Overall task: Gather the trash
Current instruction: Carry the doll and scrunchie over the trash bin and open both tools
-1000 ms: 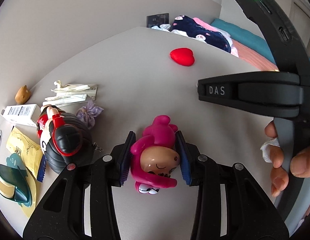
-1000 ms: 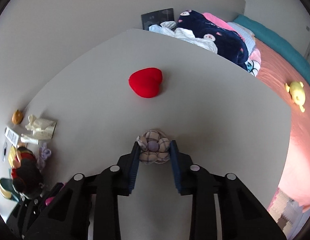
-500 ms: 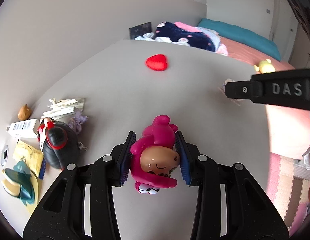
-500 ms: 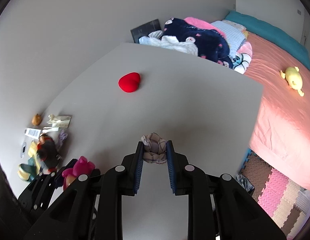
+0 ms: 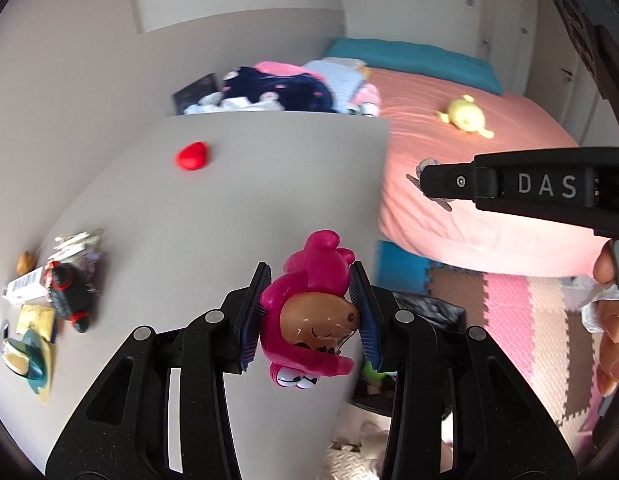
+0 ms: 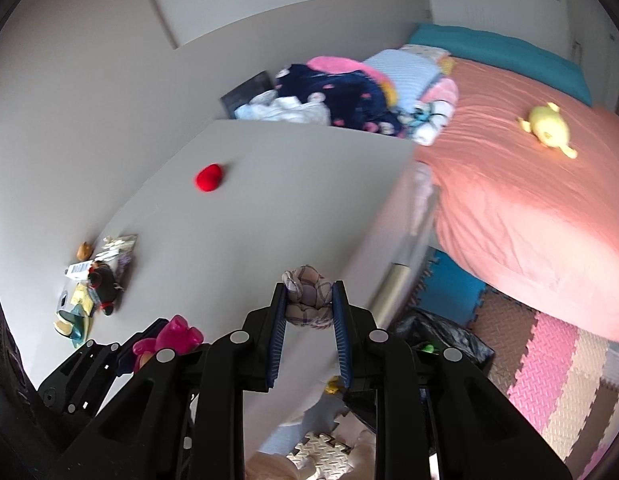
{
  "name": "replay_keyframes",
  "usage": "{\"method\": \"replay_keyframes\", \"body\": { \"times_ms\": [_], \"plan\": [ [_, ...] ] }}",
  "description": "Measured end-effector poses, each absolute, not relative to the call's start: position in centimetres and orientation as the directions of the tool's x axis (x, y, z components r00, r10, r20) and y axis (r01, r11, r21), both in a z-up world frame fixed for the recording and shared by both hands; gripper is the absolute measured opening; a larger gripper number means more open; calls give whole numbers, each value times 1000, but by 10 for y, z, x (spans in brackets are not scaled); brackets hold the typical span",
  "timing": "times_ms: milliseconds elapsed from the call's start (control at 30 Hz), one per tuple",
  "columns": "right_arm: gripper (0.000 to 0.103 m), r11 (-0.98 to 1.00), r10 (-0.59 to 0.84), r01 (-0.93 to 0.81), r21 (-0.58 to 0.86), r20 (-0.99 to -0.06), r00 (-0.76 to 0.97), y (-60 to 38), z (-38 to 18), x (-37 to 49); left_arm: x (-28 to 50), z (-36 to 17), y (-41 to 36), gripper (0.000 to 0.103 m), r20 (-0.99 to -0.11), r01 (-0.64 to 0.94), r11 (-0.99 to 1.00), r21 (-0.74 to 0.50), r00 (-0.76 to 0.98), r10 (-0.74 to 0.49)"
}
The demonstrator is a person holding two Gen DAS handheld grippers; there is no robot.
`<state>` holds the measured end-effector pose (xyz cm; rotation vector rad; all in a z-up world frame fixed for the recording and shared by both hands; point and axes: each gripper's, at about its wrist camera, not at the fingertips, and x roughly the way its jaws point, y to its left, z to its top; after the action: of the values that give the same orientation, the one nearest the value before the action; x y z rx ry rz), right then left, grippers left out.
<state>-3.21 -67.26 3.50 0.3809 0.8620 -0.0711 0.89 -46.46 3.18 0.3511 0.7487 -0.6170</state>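
Note:
My left gripper (image 5: 309, 316) is shut on a pink doll figure (image 5: 309, 320), carried in the air above the grey table's (image 5: 237, 208) right edge. My right gripper (image 6: 308, 312) is shut on a small plaid fabric scrunchie (image 6: 307, 300), also lifted over that edge. A black trash bag (image 6: 441, 336) lies open on the floor below, partly hidden by both grippers. In the right wrist view the left gripper (image 6: 149, 356) with the pink doll (image 6: 173, 340) shows at the lower left.
A red heart (image 5: 192, 155) lies far on the table. A black-and-red doll (image 5: 67, 296), papers, a white box (image 5: 23, 286) and a teal item (image 5: 25, 356) crowd the left edge. A pink bed (image 6: 529, 208) with a yellow plush (image 6: 547, 128) stands right; foam mats (image 6: 549, 376) cover the floor.
Both grippers have risen and swung right with their loads, from over the tabletop to its right edge. The bed, the floor mats and the black bag have come into view.

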Motion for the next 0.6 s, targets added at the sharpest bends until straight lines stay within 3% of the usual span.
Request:
{"method": "replay_keyframes", "body": {
  "times_ms": [600],
  "plan": [
    [26,836,45,420,353,-807,589,-769,-37,-106,-44,-11,-542,41,-809,772,625,117,439,-391]
  ]
}}
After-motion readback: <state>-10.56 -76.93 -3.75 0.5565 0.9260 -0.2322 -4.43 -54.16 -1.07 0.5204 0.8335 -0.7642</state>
